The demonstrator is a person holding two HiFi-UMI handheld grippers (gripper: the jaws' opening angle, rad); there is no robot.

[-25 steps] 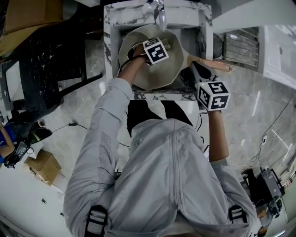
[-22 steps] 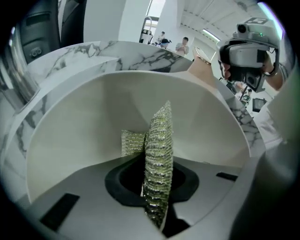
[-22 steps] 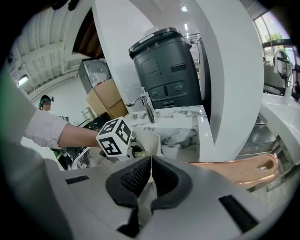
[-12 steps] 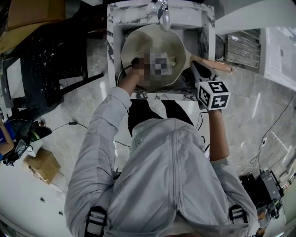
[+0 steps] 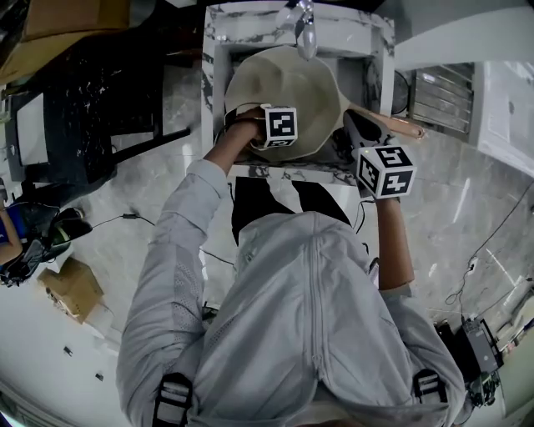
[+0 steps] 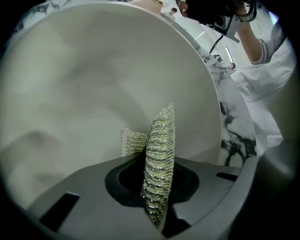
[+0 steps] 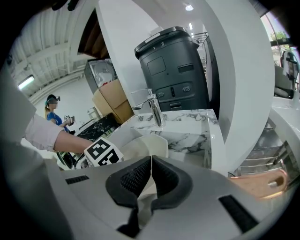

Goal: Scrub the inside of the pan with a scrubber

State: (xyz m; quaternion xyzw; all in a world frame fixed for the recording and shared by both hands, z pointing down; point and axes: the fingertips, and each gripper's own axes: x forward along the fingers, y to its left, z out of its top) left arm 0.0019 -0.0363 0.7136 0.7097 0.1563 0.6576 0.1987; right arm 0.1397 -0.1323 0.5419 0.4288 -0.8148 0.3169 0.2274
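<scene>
A cream-coloured round pan [image 5: 292,83] lies tilted in the sink with the white marble rim [image 5: 213,75], at 12 o'clock from the person. Its copper-coloured handle [image 5: 394,125] points to 3 o'clock. The left gripper [image 6: 154,161] is inside the pan, at its 7 o'clock side, and its jaws are clamped on a yellowish metal mesh scrubber [image 6: 160,136] that stands upright close to the pale inner wall. The right gripper [image 7: 150,164] is at the pan's 4 o'clock; its jaws are pressed together, it seems on the pan's thin rim, just beside the handle.

Bright, even indoor light; a ceiling lamp [image 7: 189,7] glares in the right gripper view. Fisheye bending and dark corners ring every view.
</scene>
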